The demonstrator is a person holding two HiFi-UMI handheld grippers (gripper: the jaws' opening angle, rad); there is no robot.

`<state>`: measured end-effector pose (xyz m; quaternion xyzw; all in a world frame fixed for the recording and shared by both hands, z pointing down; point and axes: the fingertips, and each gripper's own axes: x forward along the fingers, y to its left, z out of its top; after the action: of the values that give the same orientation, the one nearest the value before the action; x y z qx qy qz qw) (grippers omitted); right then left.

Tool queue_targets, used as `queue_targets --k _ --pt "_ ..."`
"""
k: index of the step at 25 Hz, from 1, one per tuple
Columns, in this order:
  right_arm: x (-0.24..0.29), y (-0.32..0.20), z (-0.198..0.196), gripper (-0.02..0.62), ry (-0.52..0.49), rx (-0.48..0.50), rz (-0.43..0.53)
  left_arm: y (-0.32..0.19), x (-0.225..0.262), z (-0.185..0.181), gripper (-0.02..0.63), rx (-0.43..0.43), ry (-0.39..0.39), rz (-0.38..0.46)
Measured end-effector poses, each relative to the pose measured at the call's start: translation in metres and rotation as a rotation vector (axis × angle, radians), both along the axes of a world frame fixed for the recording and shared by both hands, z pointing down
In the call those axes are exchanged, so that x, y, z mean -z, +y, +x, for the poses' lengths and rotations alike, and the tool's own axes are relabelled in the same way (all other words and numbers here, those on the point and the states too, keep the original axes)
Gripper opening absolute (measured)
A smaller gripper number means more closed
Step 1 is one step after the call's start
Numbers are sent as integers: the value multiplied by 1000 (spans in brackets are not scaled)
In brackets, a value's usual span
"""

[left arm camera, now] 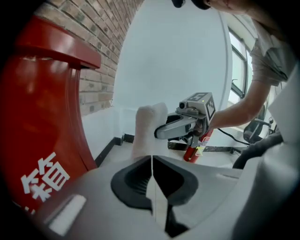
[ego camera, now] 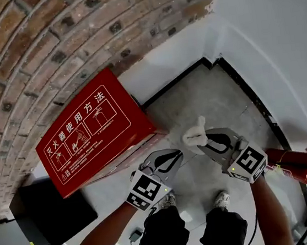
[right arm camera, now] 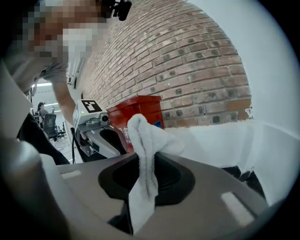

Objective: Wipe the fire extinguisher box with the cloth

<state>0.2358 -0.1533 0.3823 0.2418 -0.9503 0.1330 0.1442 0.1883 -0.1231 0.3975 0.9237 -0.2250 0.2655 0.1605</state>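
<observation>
White terry cloth [right arm camera: 143, 140] stands up from the right claw [ego camera: 208, 140]. Its jaws are clamped on the cloth's middle, so a loose tuft pokes forward — a ready wiping pad, I judge. The left claw [left arm camera: 152, 164] is pressed together with nothing in it. The red fire extinguisher box [ego camera: 88, 132] stands by the brick wall [ego camera: 33, 45] at ten o'clock from both claws, near but untouched — wiping has not yet begun. A fire extinguisher [ego camera: 292, 164] lies on the floor [ego camera: 206, 96] at four o'clock of the right claw.
</observation>
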Motion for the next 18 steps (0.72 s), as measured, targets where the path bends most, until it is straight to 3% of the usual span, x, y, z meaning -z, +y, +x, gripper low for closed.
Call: queue_targets --k 1,5,8,13,18 --pt "-4 -10 2 97 -4 7 17 -6 -3 1 0 25 -14 5" --pt "-25 -47 7 98 -11 -9 25 -22 -21 8 0 113 -68 -46" --pt "-49 -60 -4 98 -24 48 20 -30 -50 10 0 142 -100 -99" --pt "-119 -72 -30 98 39 153 38 -33 -99 2 0 117 -99 -122" --pt "-215 -76 -53 98 38 167 17 -26 -151 -3 0 95 -109 -174"
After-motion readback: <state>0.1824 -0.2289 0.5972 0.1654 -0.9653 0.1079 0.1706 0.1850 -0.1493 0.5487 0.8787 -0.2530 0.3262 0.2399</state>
